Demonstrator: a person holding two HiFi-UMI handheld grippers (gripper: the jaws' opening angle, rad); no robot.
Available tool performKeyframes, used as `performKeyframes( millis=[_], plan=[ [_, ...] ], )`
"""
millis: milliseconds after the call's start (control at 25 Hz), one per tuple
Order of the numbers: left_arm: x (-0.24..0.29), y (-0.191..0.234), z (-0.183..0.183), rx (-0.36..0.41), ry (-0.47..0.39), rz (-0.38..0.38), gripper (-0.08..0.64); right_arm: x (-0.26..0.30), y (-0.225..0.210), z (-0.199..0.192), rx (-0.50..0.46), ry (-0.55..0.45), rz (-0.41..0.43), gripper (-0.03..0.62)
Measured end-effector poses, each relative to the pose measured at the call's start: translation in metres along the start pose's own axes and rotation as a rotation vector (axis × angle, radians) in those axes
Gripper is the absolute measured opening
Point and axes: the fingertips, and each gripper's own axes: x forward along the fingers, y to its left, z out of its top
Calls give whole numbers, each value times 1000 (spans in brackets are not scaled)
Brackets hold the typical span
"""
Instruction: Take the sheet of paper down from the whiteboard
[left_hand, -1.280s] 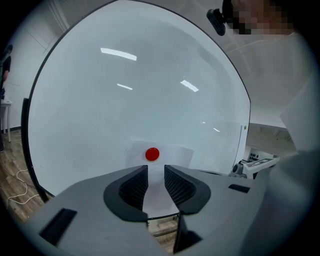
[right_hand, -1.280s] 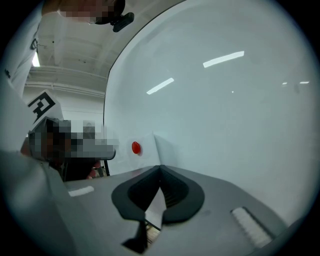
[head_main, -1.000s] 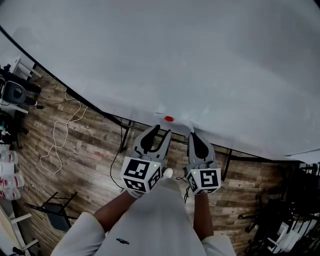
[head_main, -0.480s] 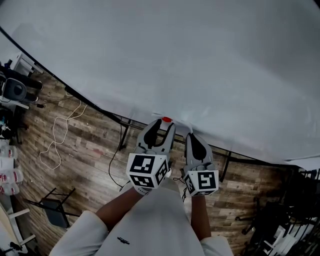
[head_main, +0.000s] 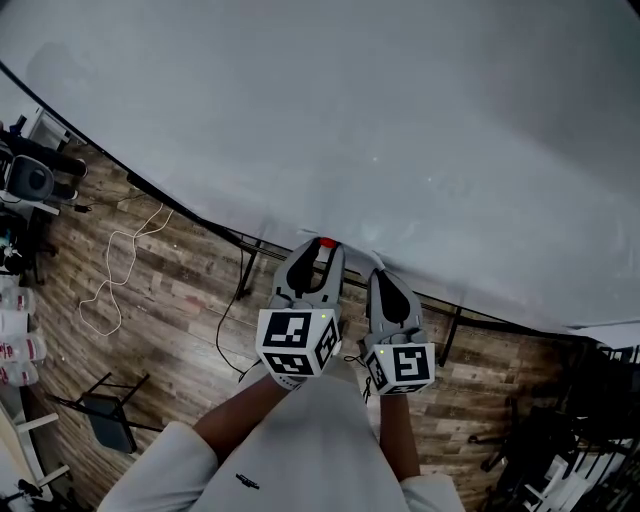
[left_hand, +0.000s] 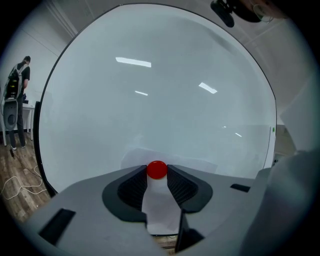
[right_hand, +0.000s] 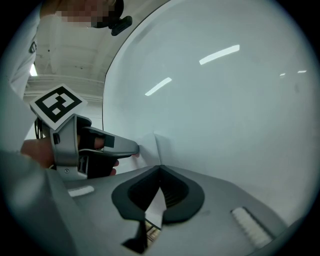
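Closing on the red magnet (left_hand: 157, 170), the left gripper (head_main: 318, 252) has it centred between its pads, straight ahead against the whiteboard (left_hand: 150, 100). The pads appear to meet the magnet's sides. The magnet pins the sheet of paper (left_hand: 159, 210) to the board. Just beside it to the right, the right gripper (right_hand: 160, 170) is clenched on the sheet's lifted edge. The next move is probably to pull the magnet straight back off the board.

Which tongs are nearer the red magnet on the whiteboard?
Left. The left tongs are closing with the red magnet between them. The right tongs sit off to its side, pinching the sheet of paper.
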Motion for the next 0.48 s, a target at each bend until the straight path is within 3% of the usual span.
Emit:
performKeyframes(
  millis=[480],
  plan=[
    [-3,2,2,13,11,-54,124,0,2,2,-18,6,-9,9]
  ],
)
